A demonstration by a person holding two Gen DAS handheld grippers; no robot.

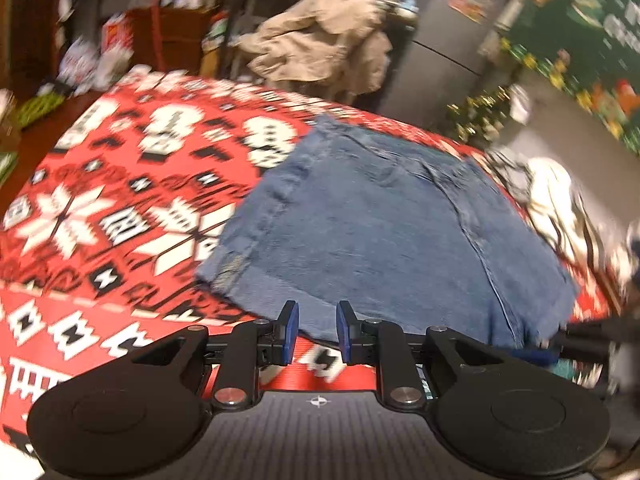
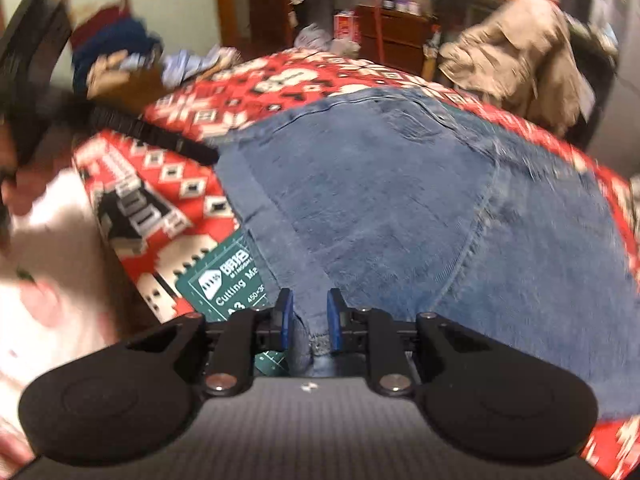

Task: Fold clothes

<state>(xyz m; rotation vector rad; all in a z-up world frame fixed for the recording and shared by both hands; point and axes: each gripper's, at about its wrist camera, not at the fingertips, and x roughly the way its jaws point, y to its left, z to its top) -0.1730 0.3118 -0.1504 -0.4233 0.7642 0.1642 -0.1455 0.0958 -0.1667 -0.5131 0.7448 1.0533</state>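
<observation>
A blue denim garment [image 1: 372, 224] lies folded on a red, white and black patterned cloth [image 1: 120, 184]. My left gripper [image 1: 317, 330] is open and empty, just at the near edge of the denim. In the right wrist view the denim [image 2: 400, 208] fills the middle. My right gripper [image 2: 307, 322] has its jaws narrowly apart around a bunched corner of the denim [image 2: 310, 330] and grips it. The left gripper's arm shows as a black bar [image 2: 152, 134] at the left of the right wrist view.
A green cutting mat [image 2: 228, 280] peeks out under the denim's near left corner. A beige jacket [image 1: 320, 40] hangs on a chair behind the table. Cluttered shelves [image 1: 168, 20] and a grey cabinet [image 1: 448, 40] stand at the back. White patterned clothes [image 1: 560, 208] lie at the right.
</observation>
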